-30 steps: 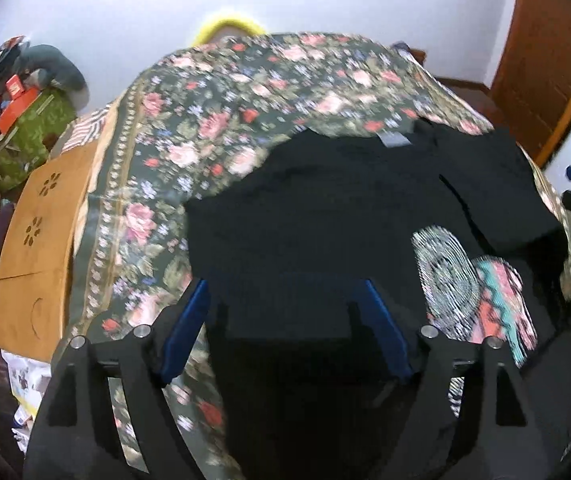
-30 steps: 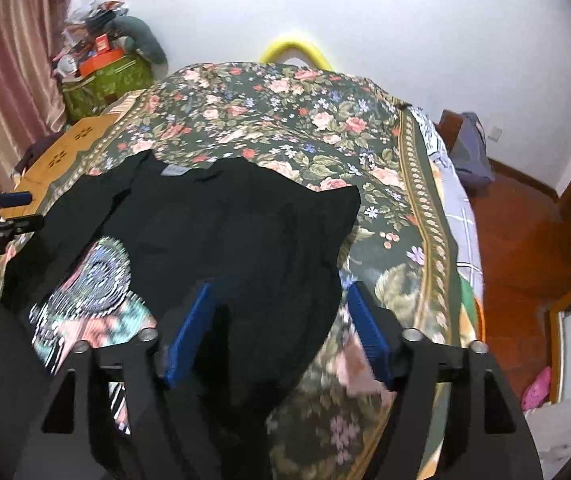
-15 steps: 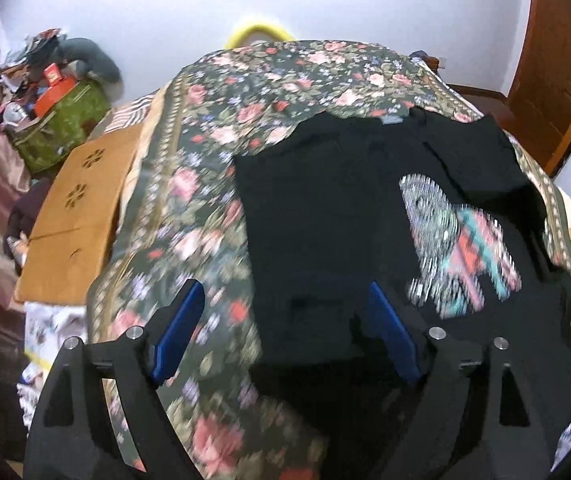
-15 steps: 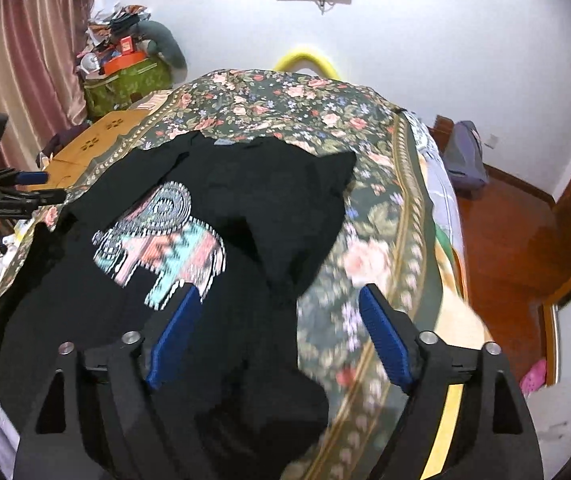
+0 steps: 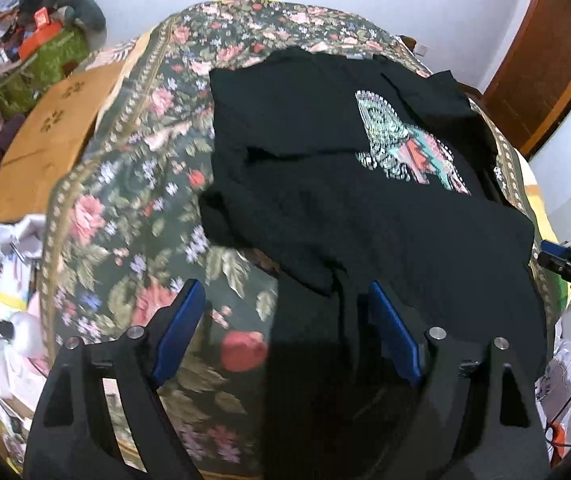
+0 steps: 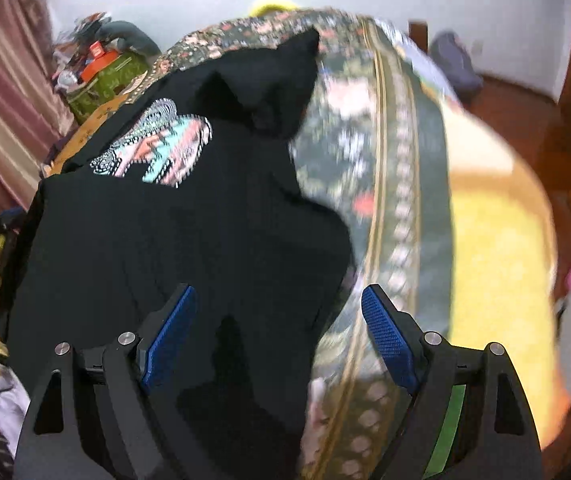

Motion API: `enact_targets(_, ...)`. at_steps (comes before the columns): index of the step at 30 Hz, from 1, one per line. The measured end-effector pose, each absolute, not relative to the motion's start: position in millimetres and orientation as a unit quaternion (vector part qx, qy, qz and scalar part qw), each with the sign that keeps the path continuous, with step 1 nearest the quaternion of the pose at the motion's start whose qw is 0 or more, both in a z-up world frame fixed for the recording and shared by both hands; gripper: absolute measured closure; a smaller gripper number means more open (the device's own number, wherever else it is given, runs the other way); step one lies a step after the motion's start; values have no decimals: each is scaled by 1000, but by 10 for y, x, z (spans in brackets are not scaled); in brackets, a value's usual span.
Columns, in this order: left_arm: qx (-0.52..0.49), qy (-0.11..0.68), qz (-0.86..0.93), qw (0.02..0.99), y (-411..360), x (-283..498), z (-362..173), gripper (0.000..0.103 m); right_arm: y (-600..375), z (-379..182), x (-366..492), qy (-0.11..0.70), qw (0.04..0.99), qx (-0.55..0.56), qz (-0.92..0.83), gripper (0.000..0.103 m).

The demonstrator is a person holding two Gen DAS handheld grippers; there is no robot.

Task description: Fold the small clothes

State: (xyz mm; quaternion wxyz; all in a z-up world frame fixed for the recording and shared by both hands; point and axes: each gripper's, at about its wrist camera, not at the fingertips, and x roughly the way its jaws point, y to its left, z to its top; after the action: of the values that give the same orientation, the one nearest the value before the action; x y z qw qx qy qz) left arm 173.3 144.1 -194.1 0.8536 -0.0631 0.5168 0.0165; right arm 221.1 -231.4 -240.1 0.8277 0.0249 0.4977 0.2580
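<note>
Two tongs, left tongs (image 5: 281,328) and right tongs (image 6: 277,336), hang parted and empty over the black shirt's (image 5: 365,220) near hem, its length running away up the bed (image 5: 125,200)

A shirt (image 5: 325,184) lies spread on the bed (image 5: 133,208). In the left wrist view a wooden board (image 5: 53,140) sits beside the bed's left edge, with a cluttered box (image 5: 41,60) behind it. A door (image 5: 545,68) stands far right, behind the bed.
</note>
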Motion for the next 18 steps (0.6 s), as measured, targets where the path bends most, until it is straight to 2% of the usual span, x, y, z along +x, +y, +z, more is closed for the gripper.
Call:
enact_targets(1,-69,520,14,851,1432,1734,-1976,33,-2321,-2440,2220,502,824,37,260,36)
enact_targets(2,-75,524,10,848,1425,1735,-2012,48,-2318,-2469,2228,506,820,46,265,42)
enact_targets(4,-89,528,1,845,1438,1749,-2063,65,-2282,-2532,2245,516,811,54,270,58)
enact_targets(5,-97,523,0,847,1456,1743,-2062,71,-2244,-2568,2252,520,807,51,274,64)
enact_targets(6,-101,520,3,848,1474,1736,-2057,83,-2214,-2594,2250,522,805,46,276,68)
enact_targets(7,-103,518,8,849,1497,1738,-2050,88,-2186,-2606,2243,519,807,41,280,82)
enact_targets(9,-111,514,13,851,1562,1742,-2031,91,-2134,-2575,2243,510,810,35,287,97)
enact_targets(12,-112,502,28,857,1667,1758,-1966,96,-2062,-2494,2289,491,821,23,291,99)
enact_targets(18,-109,509,62,852,1928,1847,-1996,96,-1891,-2257,2525,467,837,-6,285,99)
